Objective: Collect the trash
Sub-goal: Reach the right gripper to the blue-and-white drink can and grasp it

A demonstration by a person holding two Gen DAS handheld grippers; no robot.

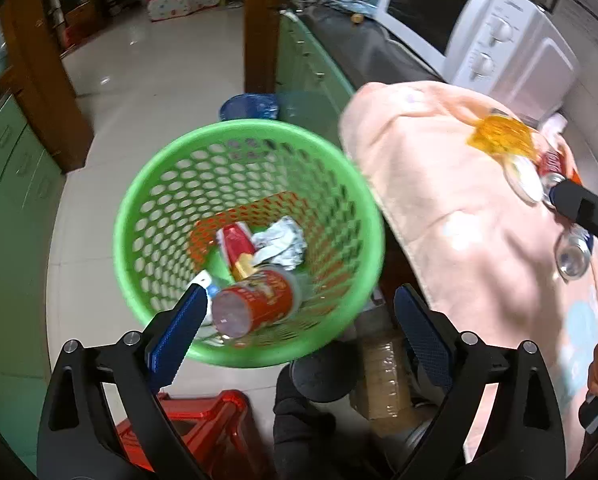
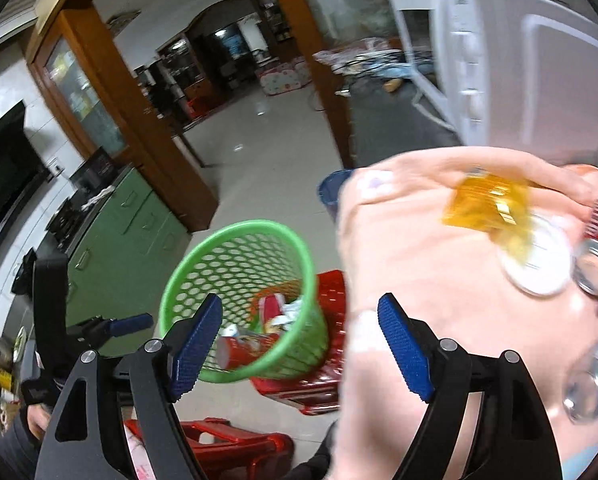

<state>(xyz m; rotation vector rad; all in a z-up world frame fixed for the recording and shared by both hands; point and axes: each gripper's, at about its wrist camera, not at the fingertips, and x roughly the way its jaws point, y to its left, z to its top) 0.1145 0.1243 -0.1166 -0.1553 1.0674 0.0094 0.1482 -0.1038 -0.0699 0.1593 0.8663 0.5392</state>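
A green mesh basket (image 1: pixel 147 216) stands on a red stool below the counter and holds a red tube can (image 1: pixel 259 304), a red packet (image 1: pixel 237 246) and crumpled foil (image 1: pixel 285 242). My left gripper (image 1: pixel 295 316) is open and empty above its near rim. On the pink towel (image 1: pixel 459 216) lie an orange wrapper (image 1: pixel 499 136), a red can (image 1: pixel 551 166), a white lid (image 1: pixel 527 180) and a silver can (image 1: pixel 573 258). My right gripper (image 2: pixel 299 336) is open and empty, between the basket (image 2: pixel 203 264) and the towel (image 2: pixel 439 280). Its black finger (image 1: pixel 583 208) shows by the red can.
A white microwave (image 1: pixel 479 28) stands on the dark counter behind the towel. Green cabinets (image 1: pixel 315 68) run under the counter. Red plastic stools (image 2: pixel 319 360) stand on the tiled floor. A blue bin (image 1: pixel 251 106) sits beyond the basket. A plastic bottle (image 1: pixel 383 376) lies below the towel edge.
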